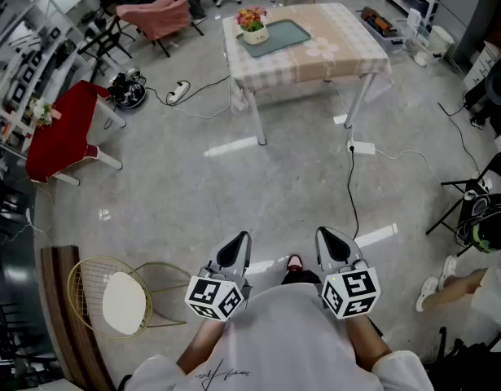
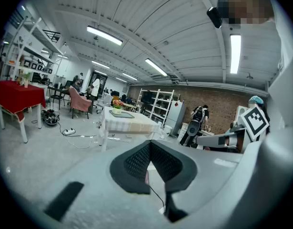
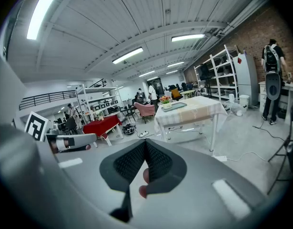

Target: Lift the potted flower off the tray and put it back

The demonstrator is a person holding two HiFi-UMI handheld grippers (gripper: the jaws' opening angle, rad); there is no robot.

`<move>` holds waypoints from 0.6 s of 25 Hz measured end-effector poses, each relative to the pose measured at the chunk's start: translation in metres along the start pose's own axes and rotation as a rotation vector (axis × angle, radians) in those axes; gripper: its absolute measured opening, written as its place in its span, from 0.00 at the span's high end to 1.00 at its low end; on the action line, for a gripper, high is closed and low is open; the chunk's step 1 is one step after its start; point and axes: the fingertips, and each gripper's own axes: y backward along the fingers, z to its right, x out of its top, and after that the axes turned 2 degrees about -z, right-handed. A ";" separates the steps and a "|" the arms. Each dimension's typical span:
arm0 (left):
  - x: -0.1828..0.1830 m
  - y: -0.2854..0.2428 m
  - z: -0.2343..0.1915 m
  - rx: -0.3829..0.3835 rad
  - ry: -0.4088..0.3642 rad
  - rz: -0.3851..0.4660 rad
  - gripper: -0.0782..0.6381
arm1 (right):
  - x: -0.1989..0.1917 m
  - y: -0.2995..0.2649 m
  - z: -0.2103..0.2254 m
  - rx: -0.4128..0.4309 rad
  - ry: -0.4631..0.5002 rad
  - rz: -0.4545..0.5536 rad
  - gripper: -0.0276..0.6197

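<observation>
Left gripper (image 1: 234, 253) and right gripper (image 1: 332, 248): both pressed together, empty, near the body. Potted flower (image 1: 252, 24) stands on the tray (image 1: 289, 38), at the far table's (image 1: 344, 54) left end. Recommend walking up close, then spreading the jaws before reaching.

Bright ceiling strip lights (image 2: 104, 35), floor glare (image 1: 234, 147); gripper views fisheye-warped, dark corners, near foreground blurred.
</observation>
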 end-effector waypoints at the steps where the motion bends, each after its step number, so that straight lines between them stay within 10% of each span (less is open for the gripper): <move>1: 0.002 -0.010 -0.002 -0.004 -0.010 -0.002 0.89 | 0.003 -0.008 0.005 0.002 -0.004 0.009 0.95; 15: 0.027 -0.081 -0.003 -0.026 -0.034 -0.008 0.89 | 0.023 -0.045 0.059 -0.015 -0.024 -0.007 0.95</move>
